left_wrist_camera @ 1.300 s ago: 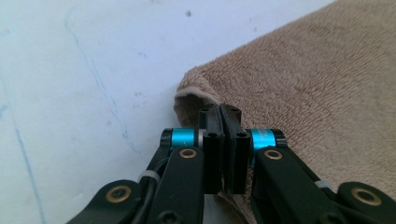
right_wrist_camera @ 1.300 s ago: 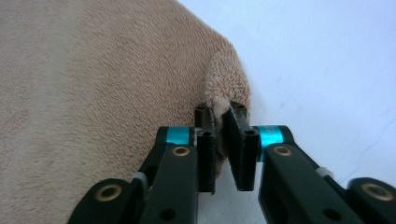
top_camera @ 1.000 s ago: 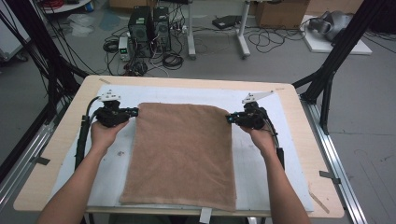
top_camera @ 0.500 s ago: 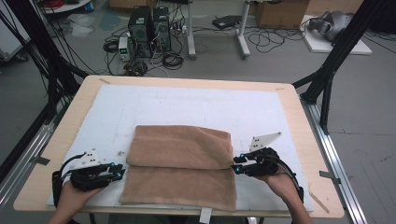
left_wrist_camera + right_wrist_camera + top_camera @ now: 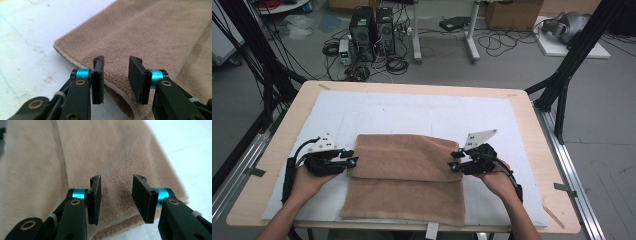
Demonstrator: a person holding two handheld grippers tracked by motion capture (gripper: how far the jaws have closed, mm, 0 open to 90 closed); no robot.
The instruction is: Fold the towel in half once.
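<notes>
From the high view, the brown towel (image 5: 404, 177) now lies folded over in the lower middle, on the white mat (image 5: 422, 112); a second ago it was spread flat. The left gripper (image 5: 351, 159) and right gripper (image 5: 455, 161) have just been opening, so the fold looks done.

In the left gripper view, the jaws are spread, nothing pinched, the towel edge just under them.

The right gripper view shows the same. Nothing blocks the way.

On the desk (image 5: 277, 165), the folded brown towel (image 5: 404, 177) lies between the left claw (image 5: 351, 157) and right claw (image 5: 455, 161), each open-jawed at the fold's ends.
</notes>
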